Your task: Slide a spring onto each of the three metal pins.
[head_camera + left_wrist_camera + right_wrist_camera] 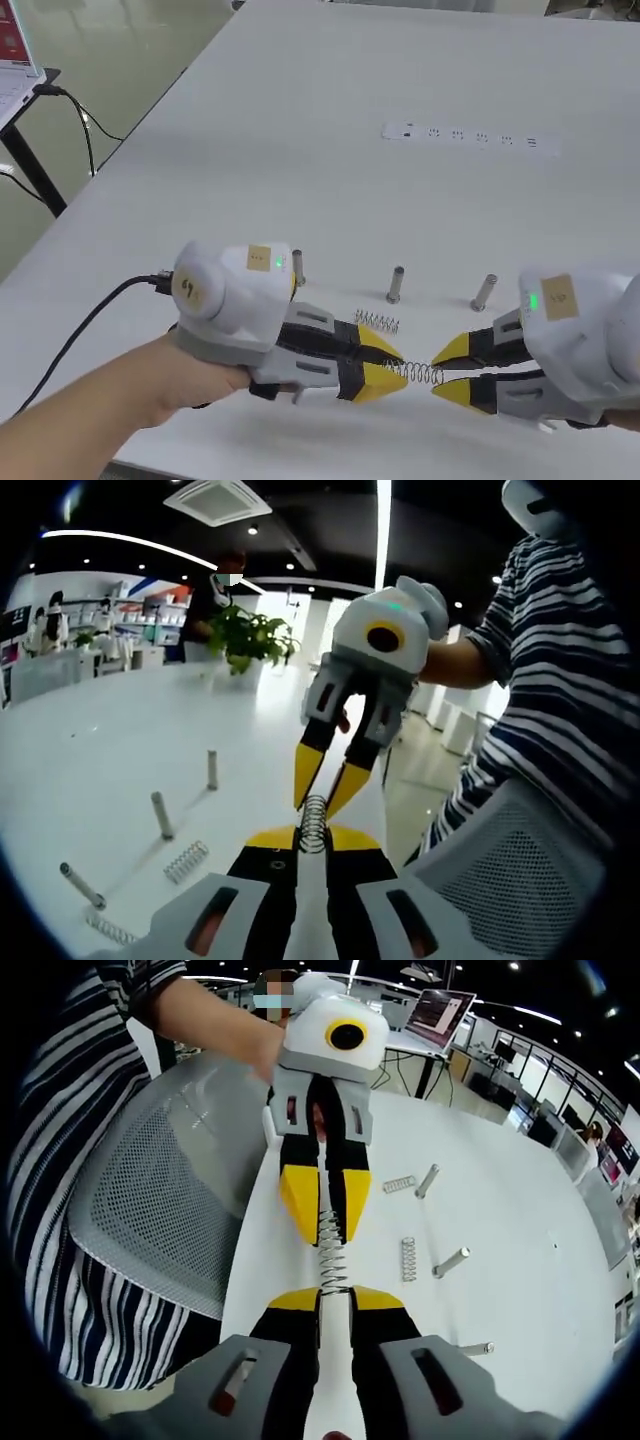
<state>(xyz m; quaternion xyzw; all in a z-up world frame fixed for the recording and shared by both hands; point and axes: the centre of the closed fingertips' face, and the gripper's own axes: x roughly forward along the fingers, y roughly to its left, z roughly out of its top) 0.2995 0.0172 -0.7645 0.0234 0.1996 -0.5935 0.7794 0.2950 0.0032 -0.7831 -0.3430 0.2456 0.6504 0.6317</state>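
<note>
A short spring [420, 372] hangs level above the white table [300, 150], stretched between my two grippers. My left gripper [388, 364] is shut on its left end [313, 820]. My right gripper [440, 371] is shut on the other end [333, 1275]. Behind the spring three metal pins stand in a row, bare: left pin [297, 268], middle pin [396, 284], right pin [484, 292]. A loose spring [377, 321] lies in front of the middle pin. Another loose spring [399, 1184] lies beside the left pin [427, 1181].
A white power strip [470, 137] lies far back on the table. A black cable [90, 320] trails from my left gripper over the near left edge. A laptop [15, 60] sits on a stand at far left. A grey mesh chair [160, 1190] is close behind the table edge.
</note>
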